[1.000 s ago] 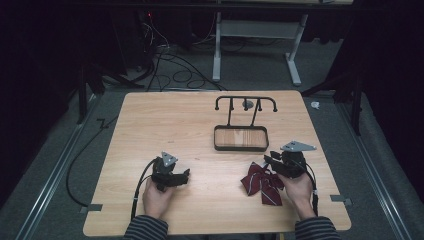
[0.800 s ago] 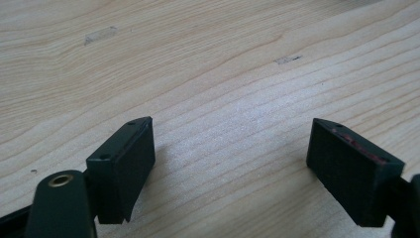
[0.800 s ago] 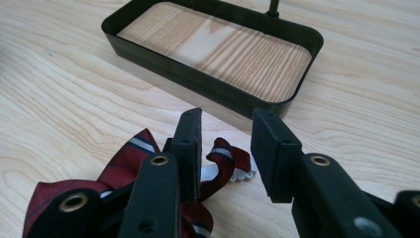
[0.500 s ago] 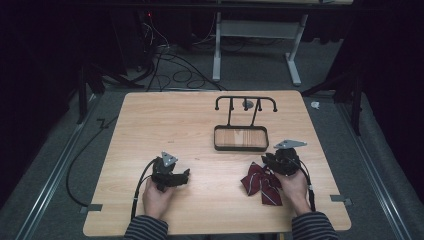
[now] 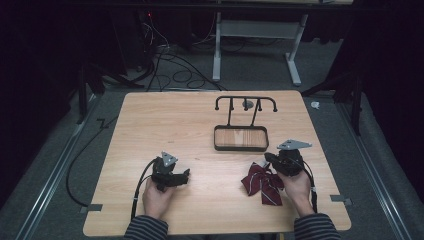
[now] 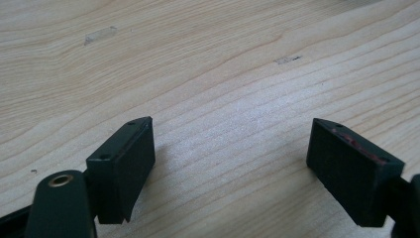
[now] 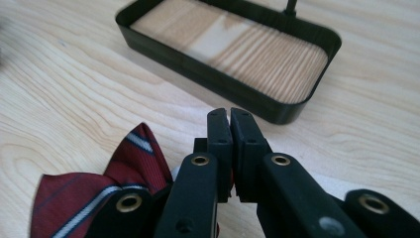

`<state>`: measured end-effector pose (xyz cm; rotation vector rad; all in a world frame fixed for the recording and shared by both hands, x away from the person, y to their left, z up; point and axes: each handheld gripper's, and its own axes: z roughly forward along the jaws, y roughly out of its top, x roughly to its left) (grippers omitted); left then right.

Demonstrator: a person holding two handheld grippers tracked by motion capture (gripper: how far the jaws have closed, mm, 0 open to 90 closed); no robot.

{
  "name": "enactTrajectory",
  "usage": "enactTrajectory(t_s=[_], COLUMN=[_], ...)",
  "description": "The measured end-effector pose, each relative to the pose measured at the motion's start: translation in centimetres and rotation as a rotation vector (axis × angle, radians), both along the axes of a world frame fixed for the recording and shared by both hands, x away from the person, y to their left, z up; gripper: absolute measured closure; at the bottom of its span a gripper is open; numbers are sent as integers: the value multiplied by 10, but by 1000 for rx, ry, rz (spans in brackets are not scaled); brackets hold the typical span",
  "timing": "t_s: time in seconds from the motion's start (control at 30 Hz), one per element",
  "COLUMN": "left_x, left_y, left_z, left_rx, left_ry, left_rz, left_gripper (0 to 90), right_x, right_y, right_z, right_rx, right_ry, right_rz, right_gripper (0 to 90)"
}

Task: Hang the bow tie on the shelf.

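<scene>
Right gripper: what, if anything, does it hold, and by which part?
The right gripper, its jaws just closing shut, seems to pinch the red bow tie at its far right edge; a red sliver shows between them. The exact part is hidden.

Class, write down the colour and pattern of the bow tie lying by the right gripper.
Dark red with navy and white stripes on the bow tie; right gripper view shows it best.

On the table [image 5: 150, 125] the bow tie [image 5: 261, 183] lies near the person's right, the tray [image 5: 240, 138] behind it, its rack [image 5: 245, 103] farther back.
</scene>
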<state>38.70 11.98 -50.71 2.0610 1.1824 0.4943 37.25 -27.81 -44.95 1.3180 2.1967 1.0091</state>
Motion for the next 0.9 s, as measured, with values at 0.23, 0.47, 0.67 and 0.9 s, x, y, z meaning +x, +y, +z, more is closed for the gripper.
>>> enactTrajectory(t_s=[0.23,0.47,0.67,0.9], left_x=[0,0,0,0], left_y=[0,0,0,0], left_z=[0,0,0,0], left_rx=[0,0,0,0], left_ry=[0,-1,0,0], left_rz=[1,1,1,1], left_gripper=[192,192,192,192], right_x=[-7,-10,-11,-11], right_y=[-2,4,10,14], right_z=[18,39,53,69], right_rx=[51,67,75,92], right_ry=[-58,-108,-137,-167], right_rz=[17,55,79,106], right_gripper=[895,896,897,896])
